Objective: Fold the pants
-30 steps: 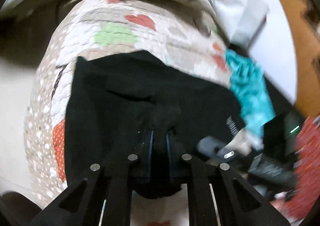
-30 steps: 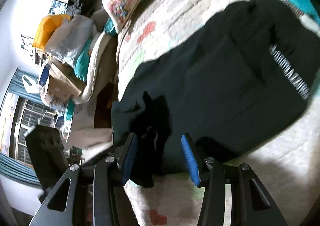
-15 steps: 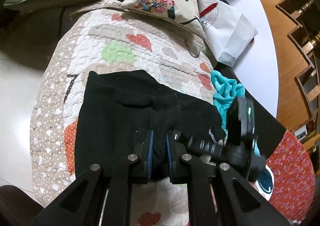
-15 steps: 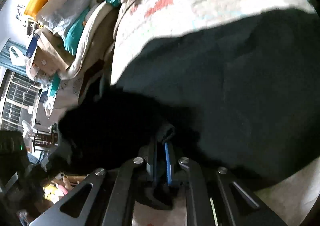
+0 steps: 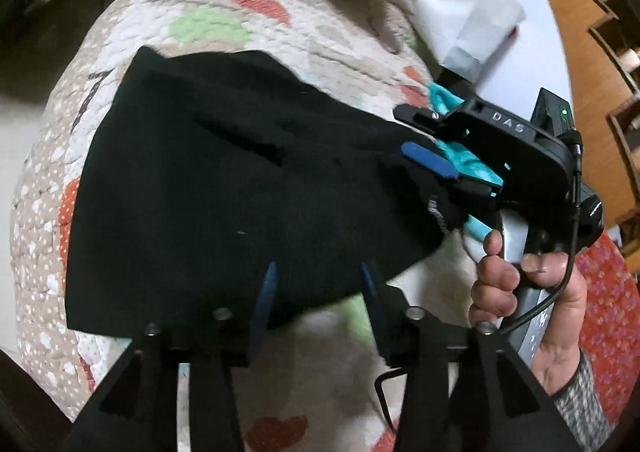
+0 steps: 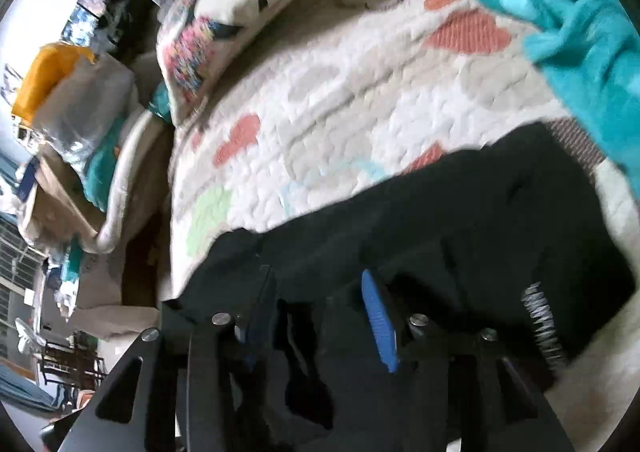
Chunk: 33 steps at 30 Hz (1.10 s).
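The pants (image 5: 240,180) lay folded into a compact black block on the quilt (image 5: 280,36) just ahead of both claws — left claw (image 5: 316,292) and right claw (image 6: 316,316) spread apart, empty — folding looked nearly finished.

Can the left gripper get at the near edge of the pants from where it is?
Probably yes. The left gripper is open right over the near edge of the pants, nothing lies between, and the right gripper is off to the side.

Home bedroom: quilt (image 5: 248,36), pillow (image 6: 224,12).
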### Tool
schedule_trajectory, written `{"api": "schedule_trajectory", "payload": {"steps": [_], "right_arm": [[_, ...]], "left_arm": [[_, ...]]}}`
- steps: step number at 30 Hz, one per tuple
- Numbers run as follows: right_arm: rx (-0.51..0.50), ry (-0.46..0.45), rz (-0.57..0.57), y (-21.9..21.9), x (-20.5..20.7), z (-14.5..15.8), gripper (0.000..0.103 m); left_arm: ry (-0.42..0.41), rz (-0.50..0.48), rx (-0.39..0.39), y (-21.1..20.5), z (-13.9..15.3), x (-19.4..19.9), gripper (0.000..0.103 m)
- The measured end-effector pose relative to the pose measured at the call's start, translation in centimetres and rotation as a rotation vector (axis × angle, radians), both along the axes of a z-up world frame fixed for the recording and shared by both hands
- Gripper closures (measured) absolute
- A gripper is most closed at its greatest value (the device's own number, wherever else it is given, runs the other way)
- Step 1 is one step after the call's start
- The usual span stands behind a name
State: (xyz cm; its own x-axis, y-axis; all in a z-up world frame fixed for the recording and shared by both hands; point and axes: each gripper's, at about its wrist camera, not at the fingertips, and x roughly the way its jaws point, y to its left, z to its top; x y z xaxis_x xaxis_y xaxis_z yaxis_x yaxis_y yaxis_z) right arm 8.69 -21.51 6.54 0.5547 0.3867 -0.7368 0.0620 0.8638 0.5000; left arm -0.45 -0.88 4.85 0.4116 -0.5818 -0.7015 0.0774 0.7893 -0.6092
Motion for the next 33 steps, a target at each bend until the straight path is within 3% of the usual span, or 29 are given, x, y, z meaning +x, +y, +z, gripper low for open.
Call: {"api": "schedule_trajectory", "payload": {"steps": [4,7,10,11,13,14,15,16,18,21,27,33], "right_arm": [[0.170,0.002,0.163,2.6,-1.5,0.9,0.053],[0.274,0.067,0.304,6.0,-2.1,-0.7,0.053],[0.247,0.129,0.334,7.9,-2.0,-3.1,0.053],[0.192,0.137,0.316,7.9,-1.7,-3.7,0.054],[0.002,0.082,0.232,6.8,-1.5,-3.8,0.066],[-0.172,0.043,0.133,5.6,-1.8,-2.9,0.061],[-0.250,0.021,0.068,4.5,-2.2,-2.1,0.059],[-0.248,0.004,0.028,3.0,-2.6,-1.3,0.059],[-0.109,-0.033,-0.060,-0.8,-4.6,0.7,0.059],[-0.002,-0.082,-0.191,-5.0,-8.0,2.1,0.058],[-0.004,-0.036,-0.365,-7.2,-10.9,-0.5,0.056],[0.008,0.032,-0.433,-9.6,-10.6,-3.4,0.056]], "left_arm": [[-0.043,-0.041,-0.001,0.6,1.5,-2.0,0.057],[-0.050,-0.044,-0.008,1.6,2.0,-3.4,0.057],[-0.062,-0.005,0.016,2.8,2.4,-4.4,0.057],[-0.062,0.012,0.018,3.3,2.5,-4.4,0.057],[-0.062,0.039,0.021,4.1,2.9,-4.2,0.057],[-0.068,0.047,0.025,4.4,3.2,-4.0,0.057],[-0.076,0.047,0.032,4.4,3.6,-3.7,0.056],[-0.090,0.040,0.050,4.1,4.1,-3.2,0.056],[-0.114,0.017,0.077,3.2,5.1,-1.9,0.055],[-0.151,-0.048,0.114,0.2,6.8,1.0,0.054],[-0.169,-0.174,0.178,-7.6,7.8,7.7,0.052],[-0.152,-0.270,0.239,-14.2,6.4,12.2,0.051]]}}
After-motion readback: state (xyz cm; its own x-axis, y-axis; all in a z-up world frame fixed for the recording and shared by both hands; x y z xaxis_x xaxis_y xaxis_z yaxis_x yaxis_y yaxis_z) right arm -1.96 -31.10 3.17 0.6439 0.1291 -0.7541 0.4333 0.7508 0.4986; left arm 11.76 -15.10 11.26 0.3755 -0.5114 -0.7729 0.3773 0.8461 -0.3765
